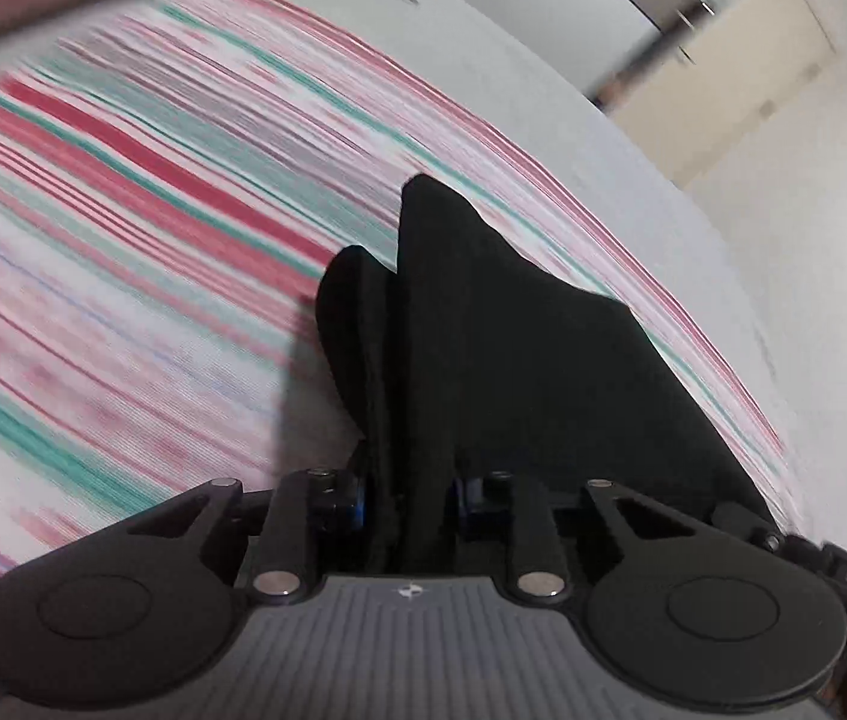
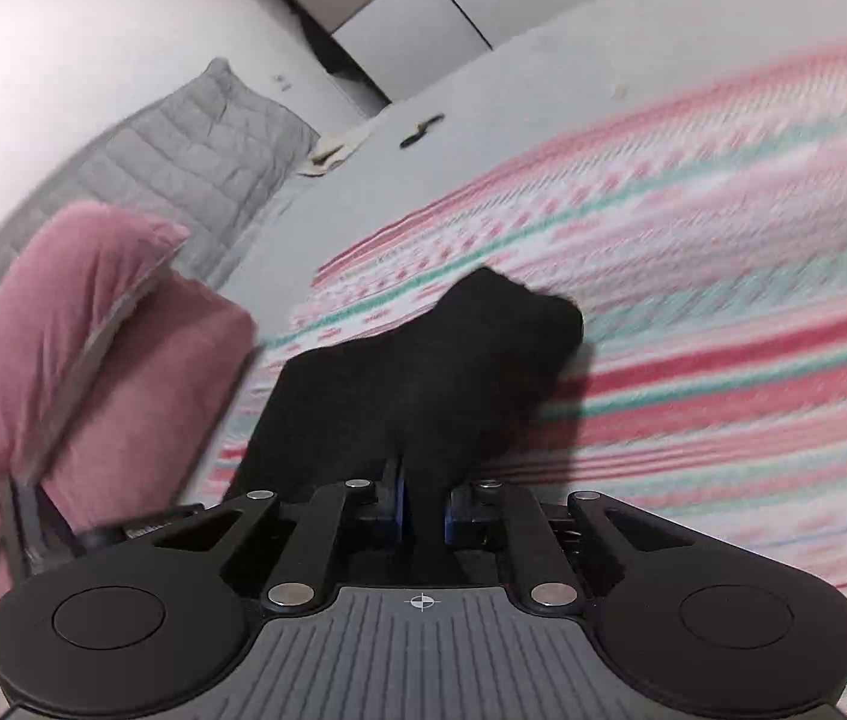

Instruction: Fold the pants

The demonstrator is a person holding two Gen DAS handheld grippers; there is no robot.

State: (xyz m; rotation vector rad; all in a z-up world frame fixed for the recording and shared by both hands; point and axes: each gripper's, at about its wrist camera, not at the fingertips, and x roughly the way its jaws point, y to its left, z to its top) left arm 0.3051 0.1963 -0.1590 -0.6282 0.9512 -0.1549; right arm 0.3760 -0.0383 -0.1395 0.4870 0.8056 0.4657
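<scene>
Left gripper (image 1: 408,480) is clamped on a bunch of black fabric, the pants (image 1: 483,348); the cloth passes between both fingers and rises in front of the camera as two dark peaks, hiding the fingertips. Right gripper (image 2: 421,507) is likewise pressed together on the pants (image 2: 423,372), with the blue pads nipping a narrow band of fabric and the rest of the cloth heaped just beyond the fingers.

Location of the pants: held in both grippers, above a striped cover (image 1: 123,240) in red, teal and white that spreads across the bed. Both views show the cover heavily blurred, so its pattern reads only as streaks. Whether the lower part of the pants touches the cover cannot be told.

In the right wrist view, a pink pillow (image 2: 63,330) lies at the near left, beside the cover's edge. A grey quilted blanket (image 2: 183,156) lies farther left, behind the pillow. White wall and cabinet panels (image 2: 411,12) stand at the far side.
</scene>
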